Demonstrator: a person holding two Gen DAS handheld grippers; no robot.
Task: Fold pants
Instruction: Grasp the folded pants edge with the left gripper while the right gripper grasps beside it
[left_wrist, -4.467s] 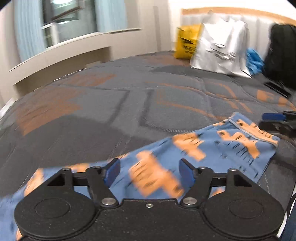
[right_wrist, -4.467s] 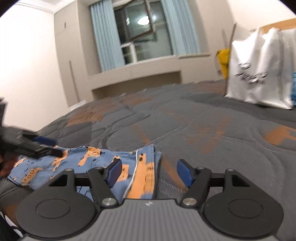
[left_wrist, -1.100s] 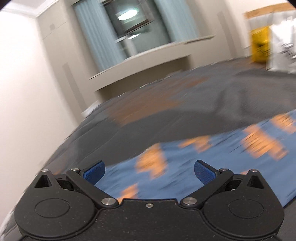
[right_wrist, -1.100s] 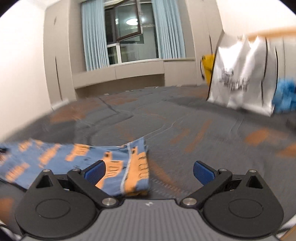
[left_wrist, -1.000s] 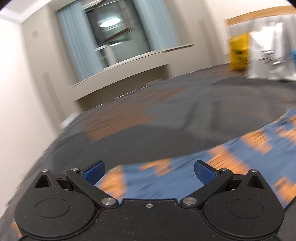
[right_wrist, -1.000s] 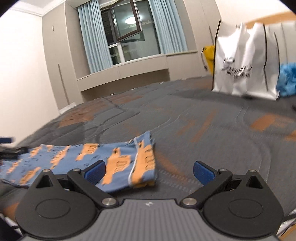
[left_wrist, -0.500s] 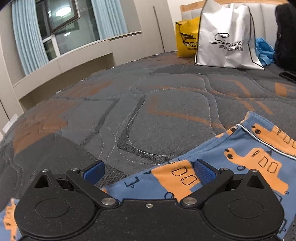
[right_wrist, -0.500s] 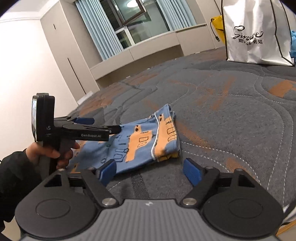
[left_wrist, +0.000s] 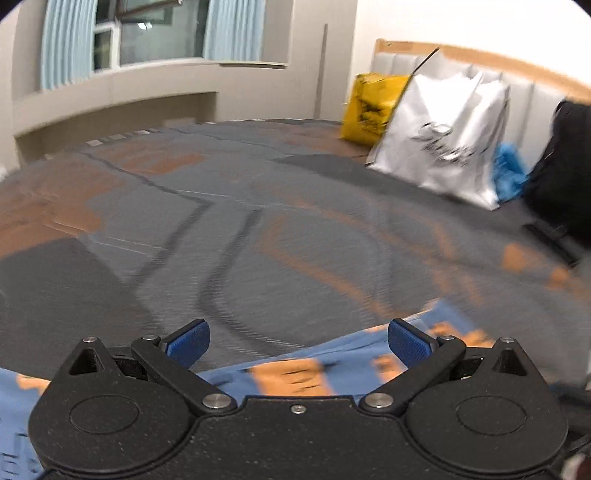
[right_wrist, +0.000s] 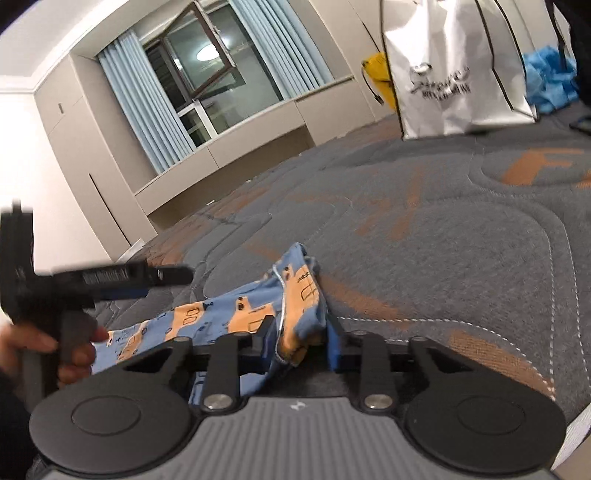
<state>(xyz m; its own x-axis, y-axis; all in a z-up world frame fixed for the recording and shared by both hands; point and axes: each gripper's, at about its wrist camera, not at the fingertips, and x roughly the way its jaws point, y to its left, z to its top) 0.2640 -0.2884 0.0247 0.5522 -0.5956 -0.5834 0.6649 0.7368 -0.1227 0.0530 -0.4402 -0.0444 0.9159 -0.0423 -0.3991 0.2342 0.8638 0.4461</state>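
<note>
The blue pants (right_wrist: 236, 314) with orange prints lie flat on the quilted grey bed (right_wrist: 461, 258). Their long axis runs across the right wrist view, from the person's hand (right_wrist: 74, 347) at the far left to a bunched end just ahead of the right gripper (right_wrist: 301, 345). That end shows a white piped seam. The right gripper's blue pads (right_wrist: 334, 347) have drawn close together with a fold of that bunched end pinched between them.

The left gripper (left_wrist: 297, 341) hovers over the cloth with its jaws spread wide and nothing between them. In its blurred view the pants (left_wrist: 295, 373) stretch left to right just under and ahead of the fingers. Well beyond both grippers, at the headboard, stand a white shopping bag (left_wrist: 443, 136), a yellow bag (left_wrist: 369, 103) and a black backpack (left_wrist: 565, 166).
</note>
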